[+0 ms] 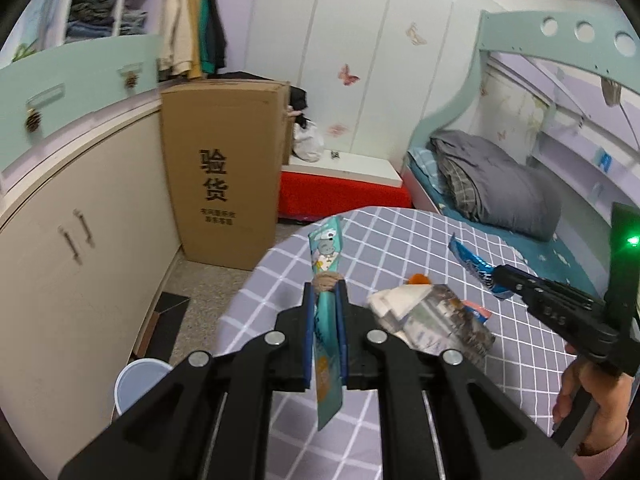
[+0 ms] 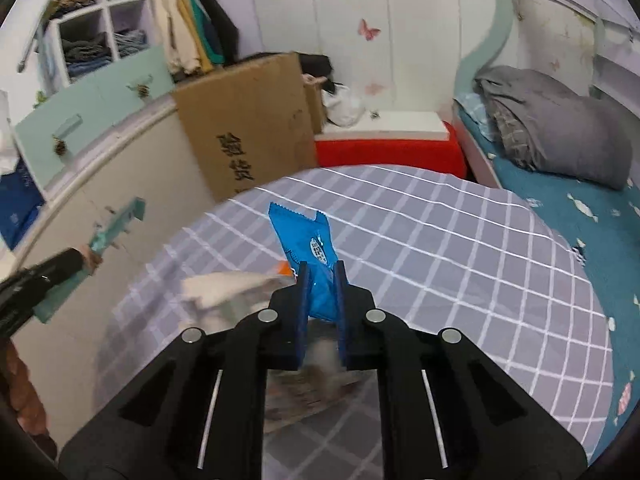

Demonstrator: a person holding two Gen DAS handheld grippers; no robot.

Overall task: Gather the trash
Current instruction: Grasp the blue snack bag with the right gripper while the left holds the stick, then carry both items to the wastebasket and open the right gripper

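Observation:
My left gripper (image 1: 325, 286) is shut on a long teal snack wrapper (image 1: 326, 252) with a cartoon figure, held upright above the round table (image 1: 400, 236) with its grey checked cloth. My right gripper (image 2: 321, 270) is shut on a blue wrapper (image 2: 306, 240), held above the table (image 2: 440, 240). In the left wrist view the right gripper (image 1: 502, 276) shows at the right with the blue wrapper (image 1: 472, 262). In the right wrist view the left gripper (image 2: 86, 260) shows at the left with the teal wrapper (image 2: 116, 226). A pile of crumpled paper and wrappers (image 1: 432, 316) lies on the table between them.
A white bin (image 1: 138, 380) stands on the floor left of the table. A tall cardboard box (image 1: 224, 168) stands against the cabinet (image 1: 80, 220). A bed with a grey duvet (image 1: 496, 184) is at the right, and a red low bench (image 1: 344, 192) is behind the table.

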